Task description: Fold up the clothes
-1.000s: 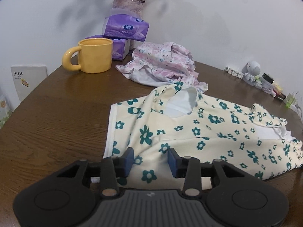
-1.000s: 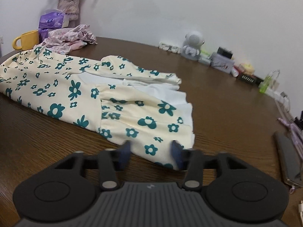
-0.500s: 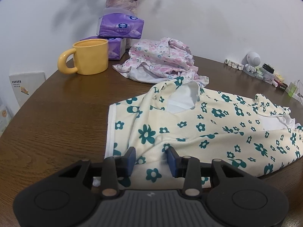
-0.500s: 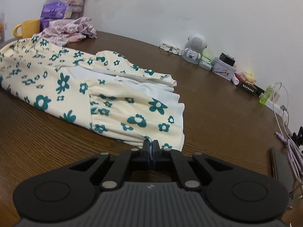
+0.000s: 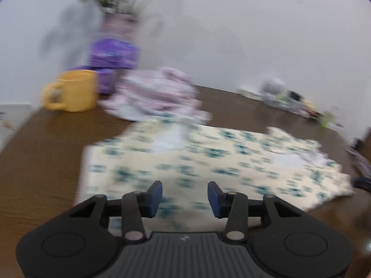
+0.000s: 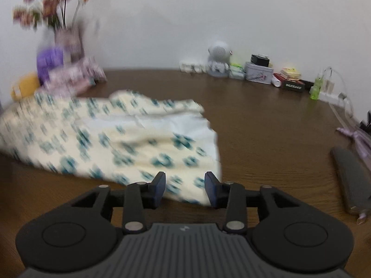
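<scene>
We see the cream floral garment [image 5: 208, 162] spread flat on the brown table [image 5: 46, 162], its long axis running from nine to three o'clock across our left wrist view. Our left gripper [image 5: 184, 195] sits at the near hem toward the nine o'clock end; its jaws are opening, moderately apart, with cloth lying below and between them but unpinched. Our right gripper [image 6: 185, 186] sits over the opposite near corner of the garment [image 6: 116, 143], jaws likewise opening, the corner at twelve o'clock just ahead, not clamped. Each hand is nearest its own end, so we judge the next fold needs both corners regripped. Both views are blurred. A pink garment [image 5: 157, 92] lies bunched at twelve o'clock beyond, by a yellow mug [image 5: 76, 92].
</scene>
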